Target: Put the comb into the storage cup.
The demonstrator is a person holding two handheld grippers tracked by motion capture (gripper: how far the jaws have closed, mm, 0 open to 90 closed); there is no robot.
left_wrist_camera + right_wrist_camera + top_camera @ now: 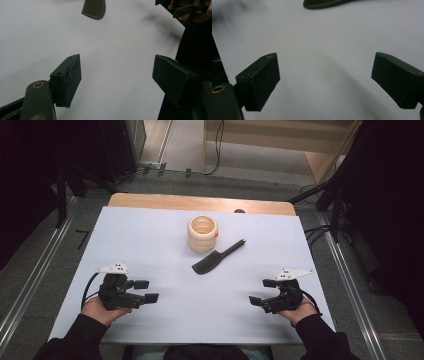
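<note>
A black spatula [216,257] lies flat near the middle of the white table [165,320], its blade toward me and its handle pointing back right. Behind it stands a cream ribbed cup [202,233], upright and empty as far as I see. My left gripper [148,290] rests at the front left, open, jaws pointing right with nothing between them. My right gripper [261,291] rests at the front right, open, jaws pointing left. The spatula blade [94,9] shows at the top of the left gripper view, and the same blade [322,4] at the top edge of the right gripper view.
The white sheet covers a wooden table whose bare edge [200,201] shows at the back. Metal rails [30,285] run along both sides on the floor, with cables and dark stands [330,195] behind. The other hand's gripper [190,8] appears at the top right of the left gripper view.
</note>
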